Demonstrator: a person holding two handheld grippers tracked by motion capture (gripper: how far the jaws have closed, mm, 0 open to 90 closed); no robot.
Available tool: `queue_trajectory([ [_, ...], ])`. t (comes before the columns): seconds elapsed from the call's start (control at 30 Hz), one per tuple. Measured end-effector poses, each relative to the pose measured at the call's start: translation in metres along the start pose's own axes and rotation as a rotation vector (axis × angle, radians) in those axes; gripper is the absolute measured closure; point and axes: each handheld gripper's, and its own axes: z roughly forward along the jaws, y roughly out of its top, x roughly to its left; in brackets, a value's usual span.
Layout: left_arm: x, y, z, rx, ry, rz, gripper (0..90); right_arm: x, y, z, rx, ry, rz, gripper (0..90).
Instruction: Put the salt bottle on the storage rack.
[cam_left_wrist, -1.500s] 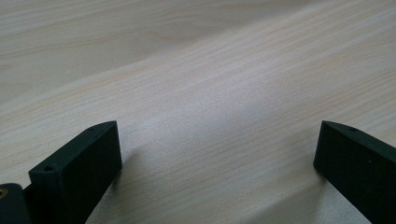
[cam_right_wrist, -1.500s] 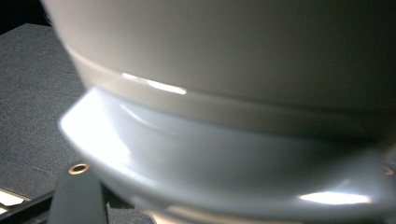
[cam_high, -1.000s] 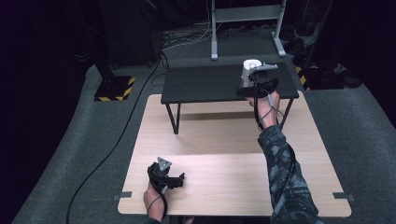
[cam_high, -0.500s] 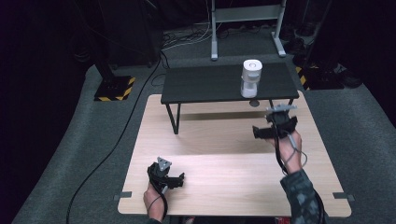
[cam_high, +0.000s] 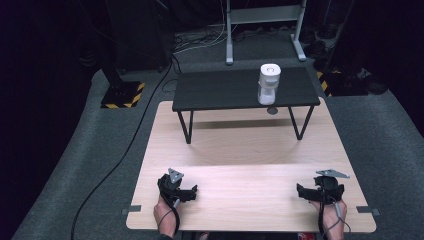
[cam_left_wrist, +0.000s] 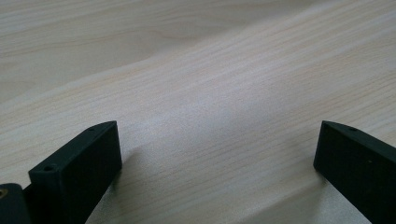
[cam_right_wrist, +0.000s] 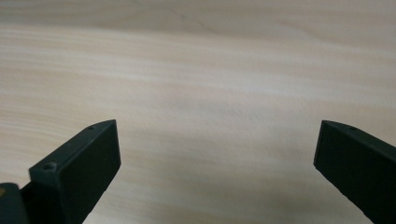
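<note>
A white cylindrical container (cam_high: 269, 83) stands upright on the small black table (cam_high: 225, 92) at the far side. My left gripper (cam_high: 187, 192) rests low on the wooden tabletop (cam_high: 240, 150) near its front left edge, open, its jaws wide apart over bare wood (cam_left_wrist: 210, 116). My right gripper (cam_high: 304, 191) sits near the front right edge, open too, with nothing between its jaws above the wood (cam_right_wrist: 210, 93). Both are far from the container.
The black table stands on thin legs (cam_high: 186, 127) at the back of the wooden top. A black cable (cam_high: 125, 150) runs across the grey carpet on the left. A metal stand (cam_high: 262, 30) and yellow-black striped blocks (cam_high: 122, 95) lie beyond.
My right gripper let go of the white container on the black table and drew back to the front right edge. The left gripper stayed put.
</note>
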Motion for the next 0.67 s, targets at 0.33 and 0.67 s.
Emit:
queue_trajectory([
  [0.33, 0.000, 0.000, 0.000, -0.001, 0.002, 0.003, 0.3, -0.006, -0.024, 0.002, -0.038, -0.011, 0.023, 0.0],
  [0.67, -0.001, 0.000, 0.000, -0.001, 0.002, 0.004, 0.3, 0.008, -0.032, 0.009, -0.056, -0.048, -0.088, 0.0],
])
